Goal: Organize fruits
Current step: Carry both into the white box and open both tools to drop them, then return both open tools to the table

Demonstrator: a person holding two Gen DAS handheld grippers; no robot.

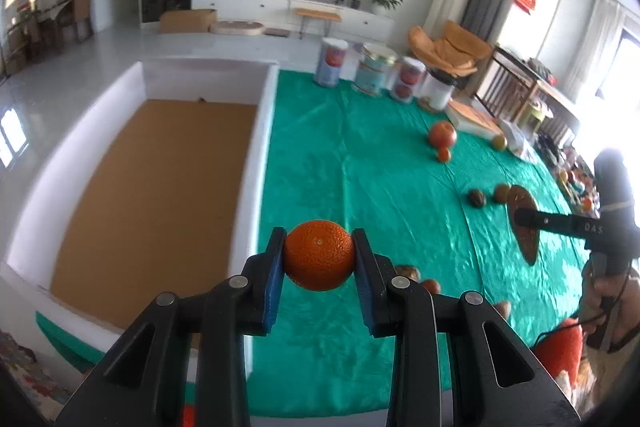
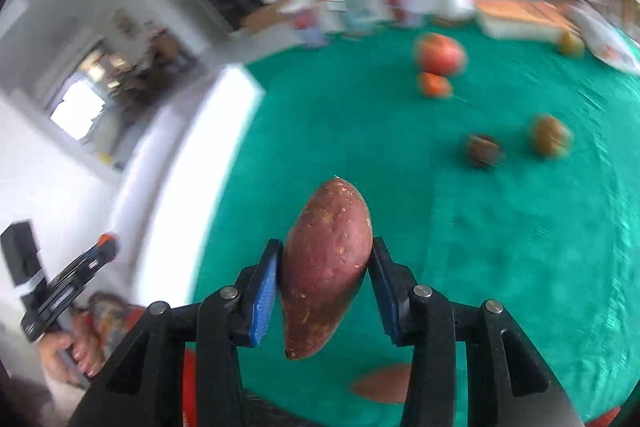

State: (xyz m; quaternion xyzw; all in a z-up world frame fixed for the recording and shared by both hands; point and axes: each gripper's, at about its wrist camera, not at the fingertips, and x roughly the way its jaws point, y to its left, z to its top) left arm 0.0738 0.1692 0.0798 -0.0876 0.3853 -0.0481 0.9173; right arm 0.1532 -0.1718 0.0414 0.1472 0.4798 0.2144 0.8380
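My left gripper [image 1: 319,243] is shut on a round orange [image 1: 319,255], held above the green tablecloth [image 1: 360,187] beside the white box [image 1: 264,131] with a brown cardboard floor. My right gripper [image 2: 326,251] is shut on a reddish-brown sweet potato [image 2: 326,267], held lengthwise above the cloth. In the left wrist view this gripper [image 1: 524,219] and its sweet potato [image 1: 529,247] are at the right. The right wrist view is blurred and shows the left gripper [image 2: 96,255] in a hand at the far left.
Loose on the cloth lie a big red fruit [image 1: 443,134], a small orange one [image 1: 444,155], a dark brown one [image 1: 477,197] and a greenish-brown one [image 1: 502,193]. Another sweet potato [image 2: 384,383] lies under my right gripper. Several tins [image 1: 372,75] line the far edge.
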